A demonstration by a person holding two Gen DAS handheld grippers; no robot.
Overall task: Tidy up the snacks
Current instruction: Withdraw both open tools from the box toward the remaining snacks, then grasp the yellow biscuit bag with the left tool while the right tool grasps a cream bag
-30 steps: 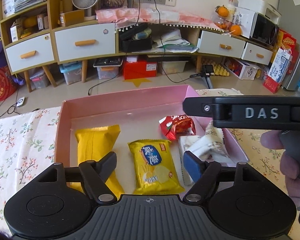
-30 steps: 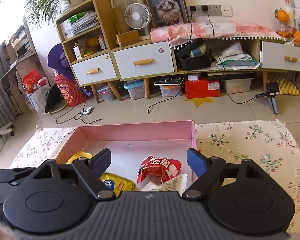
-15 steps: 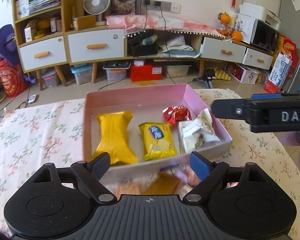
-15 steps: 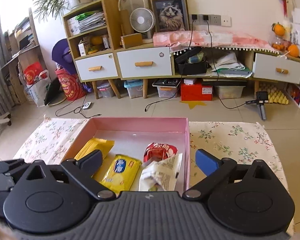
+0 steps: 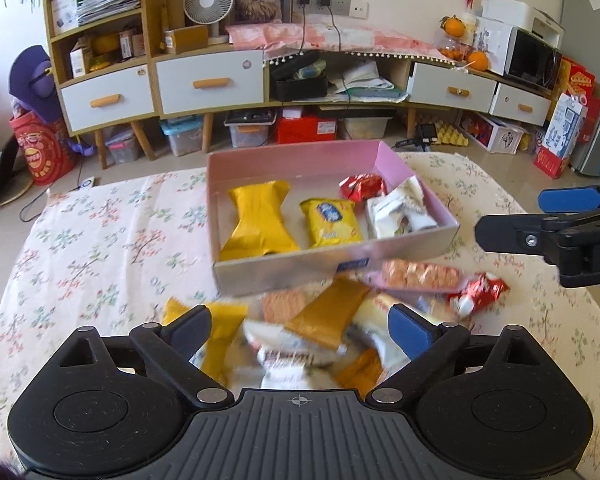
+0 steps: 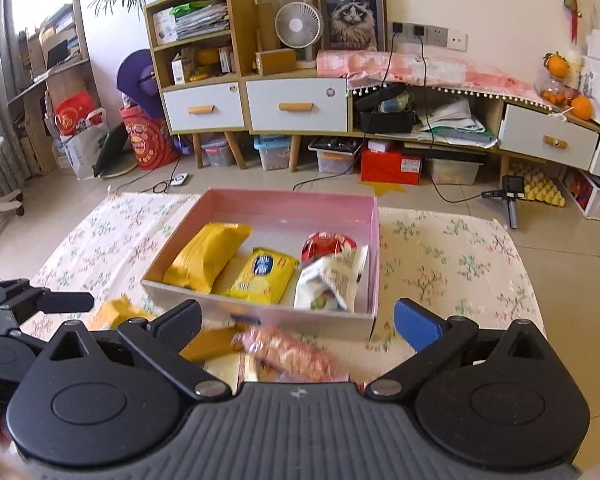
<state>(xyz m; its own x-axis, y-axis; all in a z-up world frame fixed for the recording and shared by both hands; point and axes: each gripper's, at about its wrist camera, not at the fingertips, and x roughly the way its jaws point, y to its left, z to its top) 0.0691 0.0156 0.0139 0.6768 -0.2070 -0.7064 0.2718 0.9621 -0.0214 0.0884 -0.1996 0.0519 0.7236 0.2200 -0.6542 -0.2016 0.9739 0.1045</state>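
A pink box (image 5: 332, 264) on the table holds a long yellow packet (image 5: 258, 220), a small yellow packet (image 5: 330, 222), a red packet (image 5: 360, 186) and a white packet (image 5: 400, 212). In front of it lies a loose pile: an orange packet (image 5: 324, 316), a biscuit sleeve (image 5: 420, 274) and a small red packet (image 5: 478, 292). My left gripper (image 5: 298, 322) hovers above this pile, its jaws opening and gripping nothing. Right of the box, my right gripper (image 6: 298, 314) is also opening and empty, with the biscuit sleeve (image 6: 288, 354) below it.
A floral cloth (image 5: 100, 240) covers the table on both sides of the box. The table's far edge drops to a tiled floor (image 6: 460, 192). A low cabinet with white drawers (image 6: 296, 104) stands along the back wall.
Both grippers have drawn back from over the box and their jaws have spread wider. The loose pile in front of the box has come into view.
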